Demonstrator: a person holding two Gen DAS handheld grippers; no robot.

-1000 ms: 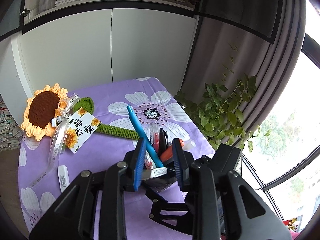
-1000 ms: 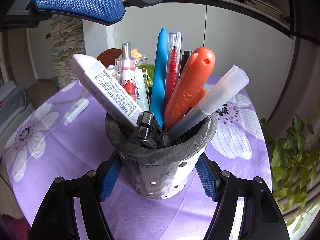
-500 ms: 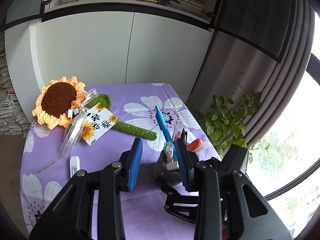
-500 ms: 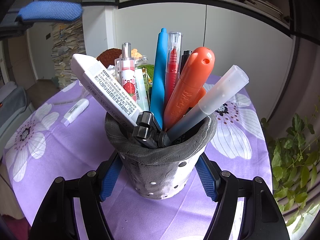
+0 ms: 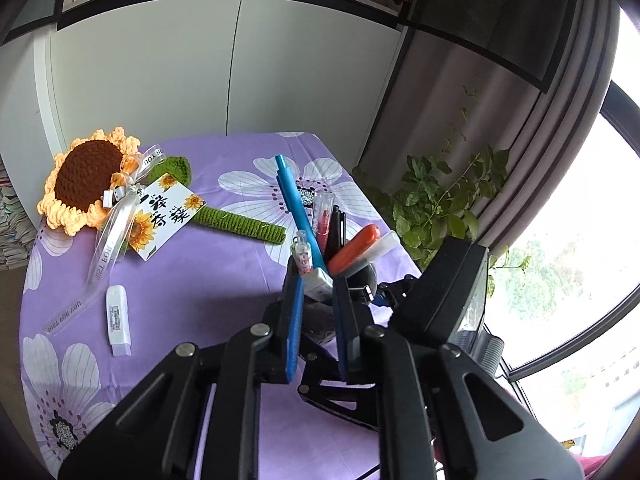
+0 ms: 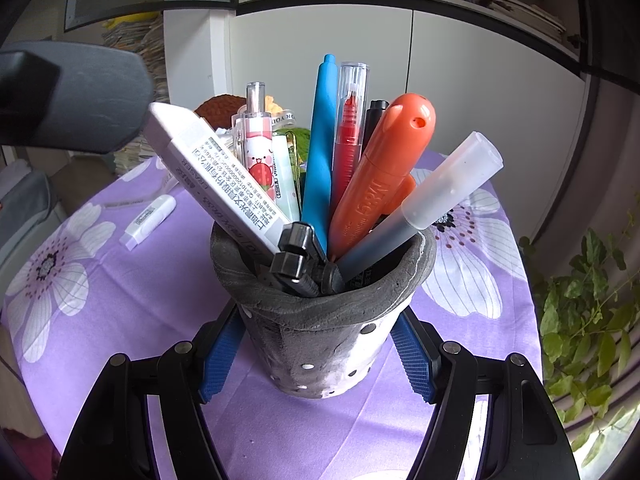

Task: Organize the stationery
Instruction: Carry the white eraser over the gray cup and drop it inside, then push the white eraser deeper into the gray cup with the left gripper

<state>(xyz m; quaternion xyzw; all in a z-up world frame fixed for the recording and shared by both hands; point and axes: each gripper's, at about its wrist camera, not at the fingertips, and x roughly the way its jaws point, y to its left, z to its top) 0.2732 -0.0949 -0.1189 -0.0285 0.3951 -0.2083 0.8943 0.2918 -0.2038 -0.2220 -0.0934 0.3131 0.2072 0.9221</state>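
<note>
A grey pen holder (image 6: pixel 320 340) stands on the purple flowered tablecloth, full of pens, a long white eraser (image 6: pixel 216 176), a blue pen (image 6: pixel 318 160), an orange marker (image 6: pixel 384 176) and a frosted-cap pen (image 6: pixel 444 192). My right gripper (image 6: pixel 316 364) is shut on the holder, one blue pad on each side of its base. In the left wrist view the holder (image 5: pixel 320 320) shows behind my left gripper (image 5: pixel 318 328), which is open, empty and raised above the table. A white correction tape (image 5: pixel 117 314) lies on the cloth to the left; it also shows in the right wrist view (image 6: pixel 150 220).
A crocheted sunflower (image 5: pixel 88 176) with a green stem, ribbon and card lies at the back left of the table. White cabinets stand behind. A leafy plant (image 5: pixel 436 204) and a window are to the right of the table edge.
My left gripper has lifted up and back from the holder, and its jaws stand a little narrower. The right gripper and the holder have not moved.
</note>
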